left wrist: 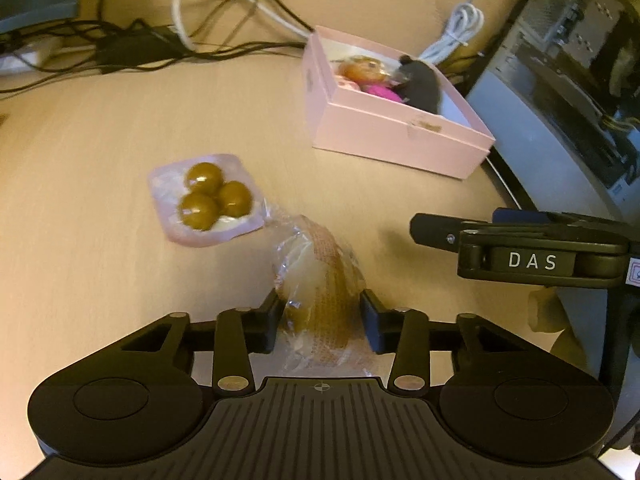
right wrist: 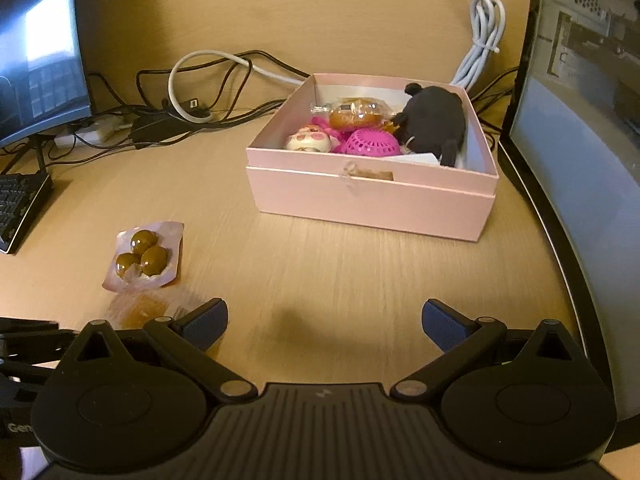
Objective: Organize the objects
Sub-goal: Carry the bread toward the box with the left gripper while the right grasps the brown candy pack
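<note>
A pastry in clear wrap (left wrist: 320, 280) lies on the wooden desk between the jaws of my left gripper (left wrist: 322, 316). The jaws stand partly open around it, with the pads at the edges of the wrapper. Just beyond it lies a pink pack of three brown balls (left wrist: 206, 198). My right gripper (right wrist: 324, 324) hovers wide open over bare desk with nothing between its fingers. The same pack (right wrist: 146, 256) and pastry (right wrist: 140, 310) are to its left. An open pink box (right wrist: 368, 200) farther back holds a black plush (right wrist: 434, 120), a pink mesh ball (right wrist: 372, 142), a doll face and a wrapped bun.
Tangled black and white cables (right wrist: 192, 92) lie behind the box. A monitor (right wrist: 584, 128) stands close along the right. Another screen (right wrist: 40, 52) and a keyboard (right wrist: 20, 208) are at the left. The right gripper's body (left wrist: 532, 260) hangs just right of the pastry.
</note>
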Demonstrator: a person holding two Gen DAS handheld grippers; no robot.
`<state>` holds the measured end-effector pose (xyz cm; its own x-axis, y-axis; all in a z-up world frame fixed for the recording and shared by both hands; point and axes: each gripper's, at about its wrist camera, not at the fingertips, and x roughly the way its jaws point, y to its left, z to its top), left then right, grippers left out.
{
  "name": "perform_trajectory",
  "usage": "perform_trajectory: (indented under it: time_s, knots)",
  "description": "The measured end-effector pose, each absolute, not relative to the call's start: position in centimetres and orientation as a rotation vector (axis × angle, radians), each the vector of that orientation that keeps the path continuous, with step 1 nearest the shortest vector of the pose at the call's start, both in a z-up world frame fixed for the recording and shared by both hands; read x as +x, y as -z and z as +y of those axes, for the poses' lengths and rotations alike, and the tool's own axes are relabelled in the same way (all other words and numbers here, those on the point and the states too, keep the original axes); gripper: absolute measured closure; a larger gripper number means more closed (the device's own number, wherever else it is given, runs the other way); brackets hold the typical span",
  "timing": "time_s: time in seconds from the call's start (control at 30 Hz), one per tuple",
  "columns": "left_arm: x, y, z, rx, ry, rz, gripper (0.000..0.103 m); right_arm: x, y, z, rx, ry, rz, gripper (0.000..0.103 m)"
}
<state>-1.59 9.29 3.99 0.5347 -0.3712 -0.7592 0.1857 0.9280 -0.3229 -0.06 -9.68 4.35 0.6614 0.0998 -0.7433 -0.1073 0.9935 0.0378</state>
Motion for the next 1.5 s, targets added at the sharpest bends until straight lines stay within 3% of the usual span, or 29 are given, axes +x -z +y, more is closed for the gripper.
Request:
perform_trajectory:
  time_s: [0.33,0.63,0.77,0.8,0.83,1.13,1.5]
  knots:
    - [-2.6,-7.6,18.1,-0.254,0.12,0.887,0.061,2.2,-2.9,-1.3,-0.089,-0.322,0.884,0.0]
    - [-3.2,-7.8,22.3,-0.323,0.012,0.852,0.061,5.0,-1.6,6.4,-0.144,-0.38,0.88,0.0]
    - [-4.0,-7.5,22.5,-0.339,0.024,0.856,0.061,4.8,-0.9,7.1,-0.189,-0.386,0.89,0.021]
    - [-4.0,-7.3,22.5,-0.343,0.026,0.856,0.061,4.6,-1.0,7.1,-0.202,-0.4,0.88,0.025]
    - [-3.9,-7.2,22.5,-0.345,0.027,0.859,0.061,4.2,-1.2,7.1,-0.213,-0.408,0.877,0.036]
    - [-2.4,-7.3,20.1,-0.329,0.123,0.869,0.061,0.7,-2.9,2.9,-0.262,-0.403,0.901,0.036]
    - [0.1,-8.2,11.0,-0.158,0.436,0.935,0.061,-4.4,-6.9,-8.4,-0.22,-0.202,0.878,0.036]
